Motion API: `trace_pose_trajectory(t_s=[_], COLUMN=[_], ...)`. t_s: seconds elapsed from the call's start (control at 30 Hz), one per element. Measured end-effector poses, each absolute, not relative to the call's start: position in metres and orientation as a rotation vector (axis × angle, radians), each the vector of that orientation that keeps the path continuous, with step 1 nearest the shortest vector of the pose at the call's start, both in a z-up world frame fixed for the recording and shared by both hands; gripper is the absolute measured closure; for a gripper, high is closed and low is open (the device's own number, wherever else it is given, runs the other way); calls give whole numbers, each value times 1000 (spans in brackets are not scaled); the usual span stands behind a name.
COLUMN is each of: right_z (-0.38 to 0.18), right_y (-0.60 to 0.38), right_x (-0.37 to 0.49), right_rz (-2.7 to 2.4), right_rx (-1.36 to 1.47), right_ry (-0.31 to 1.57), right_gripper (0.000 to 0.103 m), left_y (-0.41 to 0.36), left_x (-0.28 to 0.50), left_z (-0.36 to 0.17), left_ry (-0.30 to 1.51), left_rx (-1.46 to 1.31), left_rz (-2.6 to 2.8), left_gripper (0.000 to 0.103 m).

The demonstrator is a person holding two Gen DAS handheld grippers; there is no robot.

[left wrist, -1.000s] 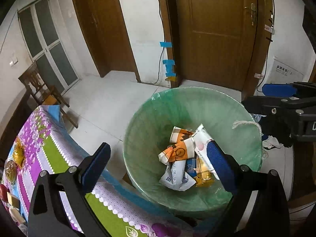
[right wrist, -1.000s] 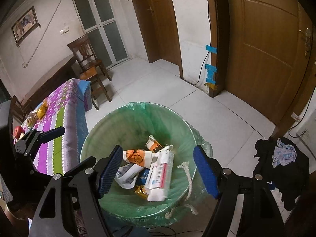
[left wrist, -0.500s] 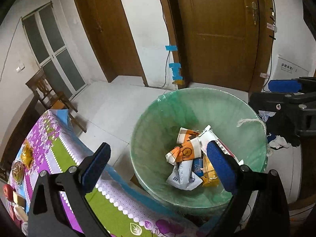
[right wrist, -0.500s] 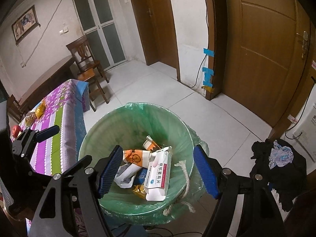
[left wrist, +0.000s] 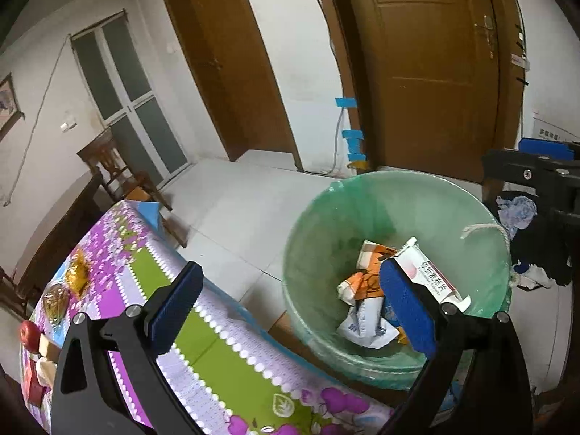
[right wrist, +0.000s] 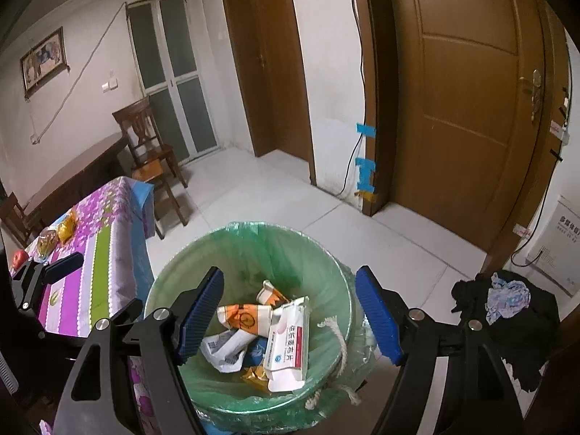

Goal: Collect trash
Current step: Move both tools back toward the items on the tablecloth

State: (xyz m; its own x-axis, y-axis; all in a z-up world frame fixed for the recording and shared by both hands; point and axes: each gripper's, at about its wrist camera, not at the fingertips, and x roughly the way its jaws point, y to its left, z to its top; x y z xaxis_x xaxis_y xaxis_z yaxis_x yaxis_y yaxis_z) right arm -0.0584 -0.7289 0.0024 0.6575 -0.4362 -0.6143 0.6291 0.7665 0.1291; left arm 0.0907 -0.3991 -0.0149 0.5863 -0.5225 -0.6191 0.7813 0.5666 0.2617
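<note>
A bin lined with a green bag (left wrist: 315,246) (right wrist: 174,290) stands on the floor beside the table. It holds a white medicine box (right wrist: 288,344) (left wrist: 431,275), orange paper cups (right wrist: 246,320) (left wrist: 362,282) and crumpled wrappers (right wrist: 224,351). My left gripper (left wrist: 290,308) is open and empty over the table edge, left of the bin. My right gripper (right wrist: 290,320) is open and empty above the bin; its finger (left wrist: 543,145) also shows in the left wrist view.
The table has a purple and green floral cloth (left wrist: 217,355) (right wrist: 98,239) with snack packets (left wrist: 78,273) and an apple (left wrist: 29,331). A wooden chair (right wrist: 152,156) stands behind it. Dark clothes (right wrist: 507,311) lie on the floor right of the bin. Brown doors (right wrist: 467,108) stand behind.
Both grippers have pulled back and up from the bin. The left one has swung left, so more of the table shows. Both stay open and empty.
</note>
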Motion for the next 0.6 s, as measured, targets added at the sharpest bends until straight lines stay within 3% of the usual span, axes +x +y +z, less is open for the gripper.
trace_pose_trajectory(t_s=[0.6], right_z=[24], right_y=[-670], right_x=[-44], right_rz=[-612], right_rx=[195], right_ry=[502], right_gripper=[20], left_y=[-342], left_x=[99], left_z=[-7], left_ry=[486], left_rx=[495], left_rz=[-686], left_gripper=[9])
